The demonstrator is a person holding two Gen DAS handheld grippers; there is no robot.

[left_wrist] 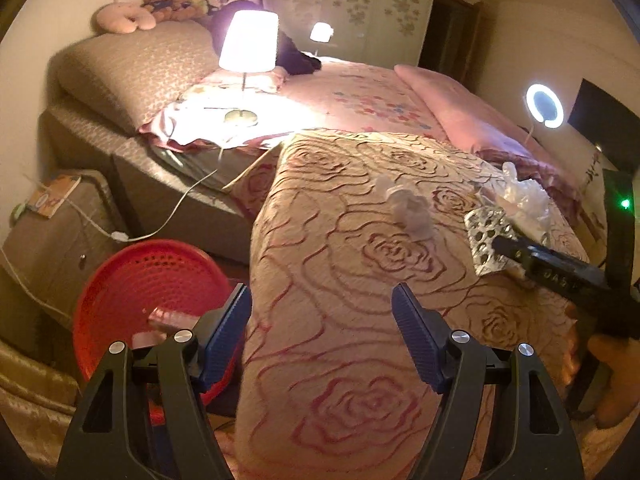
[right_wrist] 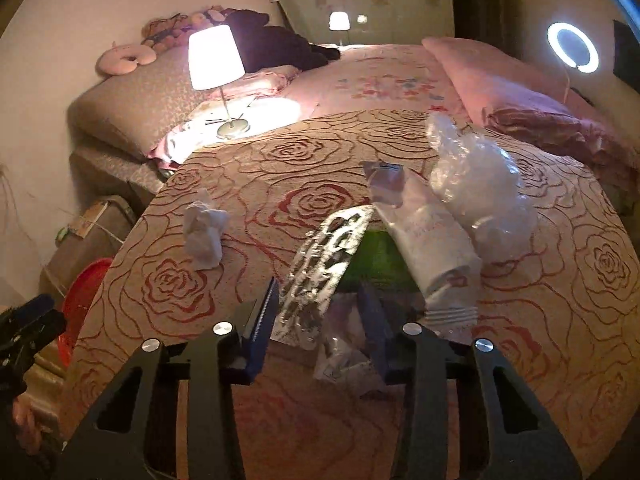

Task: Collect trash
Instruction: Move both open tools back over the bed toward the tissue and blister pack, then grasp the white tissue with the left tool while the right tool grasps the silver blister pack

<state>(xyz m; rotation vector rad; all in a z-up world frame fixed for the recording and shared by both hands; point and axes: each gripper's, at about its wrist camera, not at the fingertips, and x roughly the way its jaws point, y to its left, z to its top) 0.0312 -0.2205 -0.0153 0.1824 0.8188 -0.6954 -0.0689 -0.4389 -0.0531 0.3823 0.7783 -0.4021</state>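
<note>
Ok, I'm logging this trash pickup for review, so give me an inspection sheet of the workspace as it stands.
Surface: rose-patterned bedspread, lit by a table lamp.
Job's things: silver patterned wrapper, crumpled tissue, clear plastic bag, white pouch; red basket beside the bed, one small item inside.
Clutter: plush toys and a neck pillow on the headboard.
Grippers: left gripper open, empty; right gripper straddles the wrapper, pad contact unclear.
Cables: white cord runs off the bed past the basket.
Surroundings: ring light, wardrobe.
</note>
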